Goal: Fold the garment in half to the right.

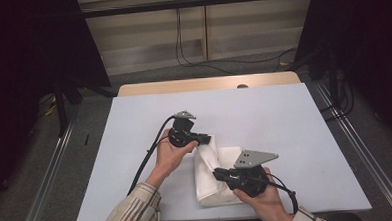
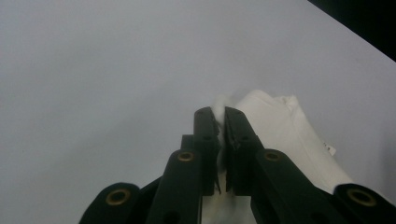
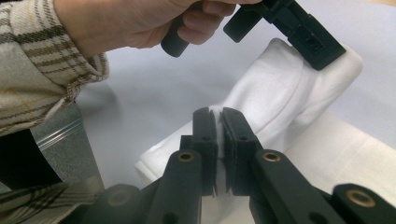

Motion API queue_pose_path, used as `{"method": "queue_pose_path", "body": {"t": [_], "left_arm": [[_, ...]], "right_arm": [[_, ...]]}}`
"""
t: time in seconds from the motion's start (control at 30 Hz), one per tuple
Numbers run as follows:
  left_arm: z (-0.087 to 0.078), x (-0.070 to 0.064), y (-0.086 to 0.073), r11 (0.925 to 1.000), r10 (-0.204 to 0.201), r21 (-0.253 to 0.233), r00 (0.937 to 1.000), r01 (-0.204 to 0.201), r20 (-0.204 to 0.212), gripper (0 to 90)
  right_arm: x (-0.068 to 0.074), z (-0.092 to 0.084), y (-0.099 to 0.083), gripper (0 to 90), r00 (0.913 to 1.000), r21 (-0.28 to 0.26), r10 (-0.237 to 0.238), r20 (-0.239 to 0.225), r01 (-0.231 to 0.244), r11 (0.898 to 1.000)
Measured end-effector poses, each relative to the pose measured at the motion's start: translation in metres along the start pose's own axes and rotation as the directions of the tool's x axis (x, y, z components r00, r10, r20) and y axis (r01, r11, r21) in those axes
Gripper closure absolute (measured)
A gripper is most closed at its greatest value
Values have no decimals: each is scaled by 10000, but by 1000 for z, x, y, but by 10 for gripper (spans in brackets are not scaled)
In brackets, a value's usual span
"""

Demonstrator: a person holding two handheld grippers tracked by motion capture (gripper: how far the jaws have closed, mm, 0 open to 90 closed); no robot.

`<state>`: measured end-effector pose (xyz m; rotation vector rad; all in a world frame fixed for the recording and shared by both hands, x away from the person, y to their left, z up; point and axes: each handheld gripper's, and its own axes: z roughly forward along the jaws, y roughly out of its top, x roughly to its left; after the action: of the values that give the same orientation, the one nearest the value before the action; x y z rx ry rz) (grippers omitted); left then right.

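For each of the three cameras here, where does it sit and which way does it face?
High view: above the person's side, facing forward and down on the table; both forearms, hands, left tool and right tool on the white cloth.
Left gripper view: rides the left tool, looking along its jaws clamped on cloth.
Right gripper view: rides the right tool, jaws clamped on cloth, facing the left hand and plaid sleeve.
Shared: the cloth appears in all three.
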<state>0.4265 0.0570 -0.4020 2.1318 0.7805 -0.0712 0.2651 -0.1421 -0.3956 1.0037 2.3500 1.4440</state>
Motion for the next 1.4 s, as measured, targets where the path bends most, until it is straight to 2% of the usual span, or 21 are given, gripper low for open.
{"method": "queue_pose_path", "body": {"t": [0.5, 0.7, 0.8, 0.97, 1.23, 1.4], "left_arm": [[11, -4, 1, 9993, 305, 224, 9995, -306, 41, 845], [15, -4, 1, 9993, 256, 273, 9996, -259, 117, 845], [19, -4, 0, 9992, 99, 387, 9999, -103, 106, 841], [24, -4, 0, 9990, 53, 441, 9999, -57, 91, 839], [29, -6, 3, 9982, 93, 592, 10000, -95, 36, 818], [34, -8, 4, 9988, 24, 491, 9999, -30, 117, 814]], "right_arm": [[-6, -2, -9, 842, 10000, 254, 69, 11, -69, 9997], [-8, -3, -12, 839, 10000, 355, 79, 22, -80, 9993], [-11, -3, -15, 839, 10000, 493, 8, 18, -9, 9988], [-16, -5, -19, 836, 9998, 553, 44, 171, -53, 9985], [-22, -9, -26, 830, 9992, 670, 265, 308, -285, 9973], [-23, -12, -29, 821, 9985, 682, 368, 404, -395, 9969]]}}
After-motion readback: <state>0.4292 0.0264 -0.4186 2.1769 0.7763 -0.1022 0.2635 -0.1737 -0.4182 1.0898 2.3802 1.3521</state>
